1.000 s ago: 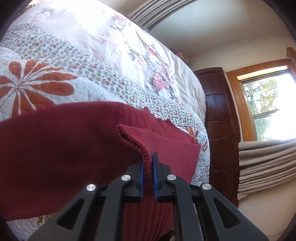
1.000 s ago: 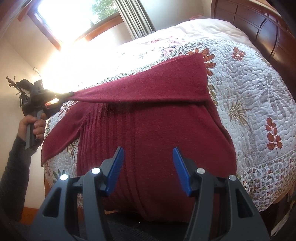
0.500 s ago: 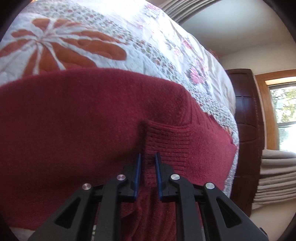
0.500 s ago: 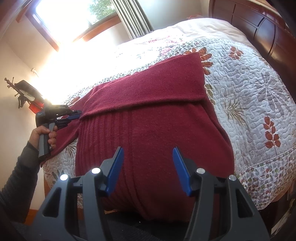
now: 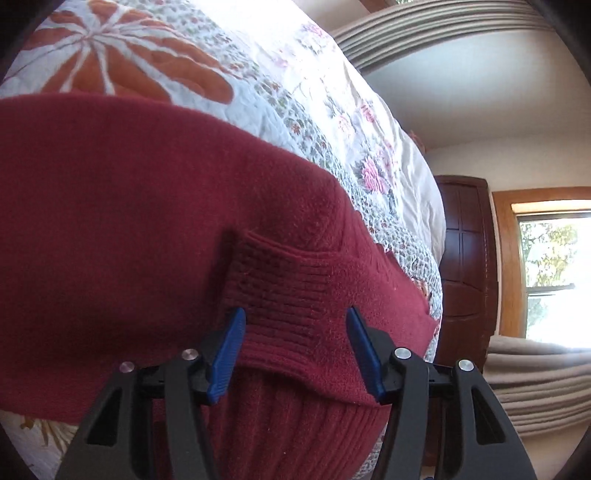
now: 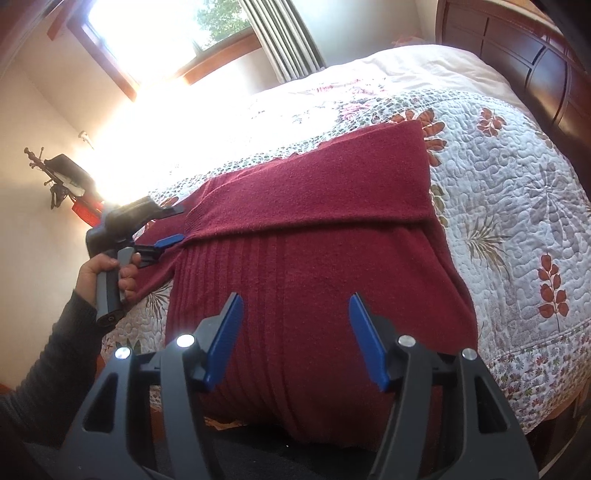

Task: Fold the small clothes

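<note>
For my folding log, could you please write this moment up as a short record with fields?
garment: dark red knit sweater, lying flat
surface: floral quilt on a bed
fold state: one sleeve laid across the body; ribbed cuff at the left edge
left tongs: open, blue pads either side of the cuff, not gripping it
right tongs: open, above the sweater's lower part, holding nothing
person: hand on the left tongs' handle, dark sleeve
background: wooden headboard, window

The red sweater hem drops out of sight below the bed edge
</note>
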Motion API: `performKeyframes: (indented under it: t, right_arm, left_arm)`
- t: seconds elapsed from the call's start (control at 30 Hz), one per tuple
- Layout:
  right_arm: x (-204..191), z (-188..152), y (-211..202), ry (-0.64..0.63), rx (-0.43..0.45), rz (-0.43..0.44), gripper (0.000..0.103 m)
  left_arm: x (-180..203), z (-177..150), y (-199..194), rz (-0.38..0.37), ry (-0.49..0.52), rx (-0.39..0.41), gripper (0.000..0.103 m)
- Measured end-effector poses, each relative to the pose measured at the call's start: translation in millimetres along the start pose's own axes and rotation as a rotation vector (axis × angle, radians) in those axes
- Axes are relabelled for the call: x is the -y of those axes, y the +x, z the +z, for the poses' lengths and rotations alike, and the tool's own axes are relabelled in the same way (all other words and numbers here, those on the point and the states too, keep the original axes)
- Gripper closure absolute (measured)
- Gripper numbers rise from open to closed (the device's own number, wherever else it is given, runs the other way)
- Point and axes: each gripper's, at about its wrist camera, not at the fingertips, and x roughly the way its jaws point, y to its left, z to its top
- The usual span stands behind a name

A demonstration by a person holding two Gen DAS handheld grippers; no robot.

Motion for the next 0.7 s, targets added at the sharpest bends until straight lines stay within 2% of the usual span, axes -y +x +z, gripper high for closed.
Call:
performKeyframes:
  t: [0.07, 0.17, 0.27, 0.37, 0.47, 0.53, 0.6, 0.7]
  right_arm:
    - [4.0, 2.3, 1.4, 0.012, -0.006, 0.016, 0.043]
    - [3.4, 6.4, 7.2, 0.007, -0.017, 0.039, 0.042]
    - [-4.4, 10.4, 16.5, -0.016, -0.042, 0.064, 0.041]
    - [-20.1, 13.0, 24.5, -0.063, -0.062, 0.086, 0.04]
    - [-37.8, 14.2, 28.8, -0.111, -0.074, 0.111, 0.039]
    - [-47.9, 14.1, 29.8, -0.14, -0.078, 0.122, 0.039]
    - [-55.1, 14.2, 29.8, -0.162, -0.082, 0.126, 0.039]
    - [-59.0, 13.5, 26.2, -0.171, -0.077, 0.124, 0.038]
  left_arm:
    - [-19.8, -4.4, -41.7, -0.039, -0.046, 0.098, 0.028]
    - [-73.0, -22.0, -113.7, -0.069, -0.191, 0.272, 0.018]
    - [-139.6, -52.4, -189.4, -0.041, -0.359, 0.473, 0.012]
    - [-203.8, -83.4, -251.6, -0.012, -0.514, 0.644, 0.011]
    - [-257.7, -95.1, -283.8, 0.009, -0.631, 0.705, 0.011]
    - [-282.9, -89.9, -287.8, 0.029, -0.695, 0.693, 0.011]
    - [-298.7, -80.2, -284.0, 0.004, -0.716, 0.676, 0.011]
    - [-302.2, -65.5, -271.1, 0.056, -0.718, 0.668, 0.012]
